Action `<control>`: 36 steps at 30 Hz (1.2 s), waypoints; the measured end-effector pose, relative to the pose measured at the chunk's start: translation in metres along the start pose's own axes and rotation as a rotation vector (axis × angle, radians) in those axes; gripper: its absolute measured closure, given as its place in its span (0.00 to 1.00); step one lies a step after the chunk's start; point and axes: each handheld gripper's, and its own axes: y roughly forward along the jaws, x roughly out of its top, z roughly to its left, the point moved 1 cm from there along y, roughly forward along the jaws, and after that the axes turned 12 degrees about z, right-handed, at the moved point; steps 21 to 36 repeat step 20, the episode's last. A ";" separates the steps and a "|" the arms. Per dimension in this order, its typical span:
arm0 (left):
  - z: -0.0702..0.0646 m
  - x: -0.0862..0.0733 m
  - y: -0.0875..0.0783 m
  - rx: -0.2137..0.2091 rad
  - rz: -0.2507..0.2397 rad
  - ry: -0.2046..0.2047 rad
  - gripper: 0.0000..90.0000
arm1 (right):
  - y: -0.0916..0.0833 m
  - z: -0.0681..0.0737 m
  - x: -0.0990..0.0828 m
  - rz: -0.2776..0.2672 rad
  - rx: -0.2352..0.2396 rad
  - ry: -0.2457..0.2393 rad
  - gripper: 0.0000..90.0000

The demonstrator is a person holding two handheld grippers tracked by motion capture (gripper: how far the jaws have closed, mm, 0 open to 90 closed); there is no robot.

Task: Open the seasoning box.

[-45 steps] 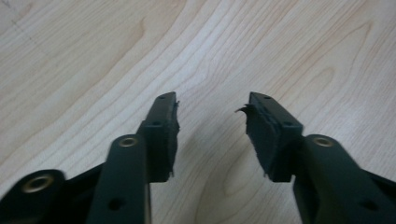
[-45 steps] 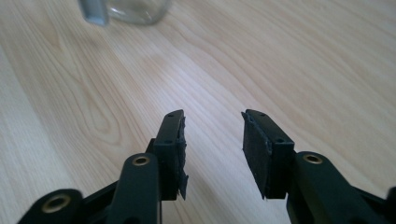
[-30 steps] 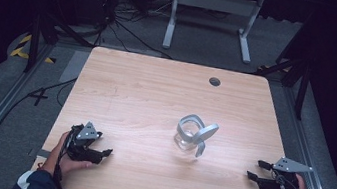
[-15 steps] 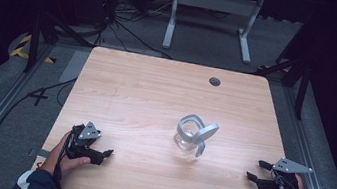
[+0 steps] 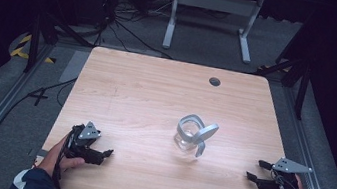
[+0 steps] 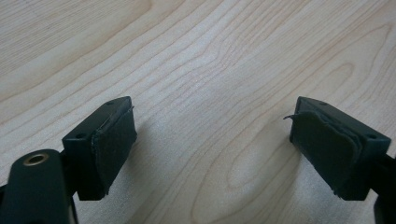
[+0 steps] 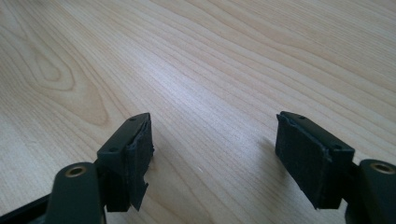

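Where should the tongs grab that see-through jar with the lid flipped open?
Probably the jar's round body, coming from the person's left side. The open lid hangs off on the right and its metal clasp sticks out there, so that side looks crowded. The left wall is bare and upright, so the left tongs, which stand open with nothing between them, could likely close across it; the glass may be slippery.

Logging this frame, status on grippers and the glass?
Left gripper and right gripper open, empty, jaws just widened. Clear glass container stands mid-table, untouched. Nothing between.

A glass jar stands on the table, between the 2 hand-held grippers, nearer the right one
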 end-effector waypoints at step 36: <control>0.000 0.000 0.000 -0.001 -0.004 -0.001 0.16 | 0.001 0.000 0.001 0.001 -0.001 -0.002 0.29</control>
